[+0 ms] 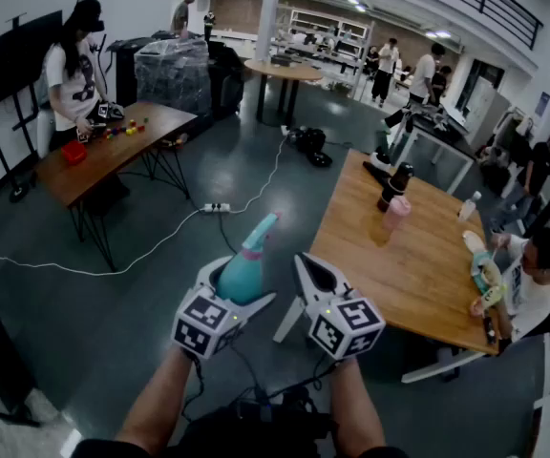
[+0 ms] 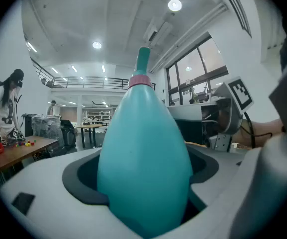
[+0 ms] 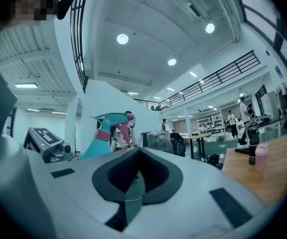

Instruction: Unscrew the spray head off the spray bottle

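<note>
Left hand-held gripper (image 1: 238, 299) clamps the teal teardrop-shaped plastic spray bottle (image 1: 249, 265) in mid-air. Beside it, the right hand-held gripper (image 1: 310, 272) is closed and empty. The teal spray head (image 1: 264, 226) looks fully on, so unscrewing has not begun.
</note>
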A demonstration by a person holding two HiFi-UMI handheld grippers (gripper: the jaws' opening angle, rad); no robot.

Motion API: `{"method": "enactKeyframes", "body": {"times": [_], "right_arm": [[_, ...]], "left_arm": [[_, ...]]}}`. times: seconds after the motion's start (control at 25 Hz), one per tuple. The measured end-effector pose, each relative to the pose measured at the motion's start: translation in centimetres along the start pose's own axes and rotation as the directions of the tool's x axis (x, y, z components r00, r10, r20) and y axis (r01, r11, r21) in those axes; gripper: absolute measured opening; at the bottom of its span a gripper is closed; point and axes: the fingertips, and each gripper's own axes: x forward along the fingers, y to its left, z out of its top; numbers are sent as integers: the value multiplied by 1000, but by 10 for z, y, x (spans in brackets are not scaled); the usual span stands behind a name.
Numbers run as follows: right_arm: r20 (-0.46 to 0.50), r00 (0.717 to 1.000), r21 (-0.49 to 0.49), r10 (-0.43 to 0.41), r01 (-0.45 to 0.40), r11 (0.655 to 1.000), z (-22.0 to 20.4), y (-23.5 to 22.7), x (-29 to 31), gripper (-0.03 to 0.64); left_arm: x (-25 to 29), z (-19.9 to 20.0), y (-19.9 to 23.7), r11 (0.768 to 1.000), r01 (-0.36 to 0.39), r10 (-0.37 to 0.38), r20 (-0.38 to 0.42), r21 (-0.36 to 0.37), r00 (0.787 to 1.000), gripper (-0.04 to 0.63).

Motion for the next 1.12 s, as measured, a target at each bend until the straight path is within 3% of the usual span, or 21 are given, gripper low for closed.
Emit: {"method": "enactKeyframes", "body": {"times": [0.76, 1.12], "right_arm": [[19, 1000, 5, -11, 11, 1000, 4, 1, -12, 9], [112, 988, 6, 103, -104, 995, 17, 28, -17, 14]], "left_arm": [[3, -2, -15, 999, 33, -33, -6, 13, 999, 446], [8, -4, -21, 998, 53, -53, -7, 33, 999, 446]]}}
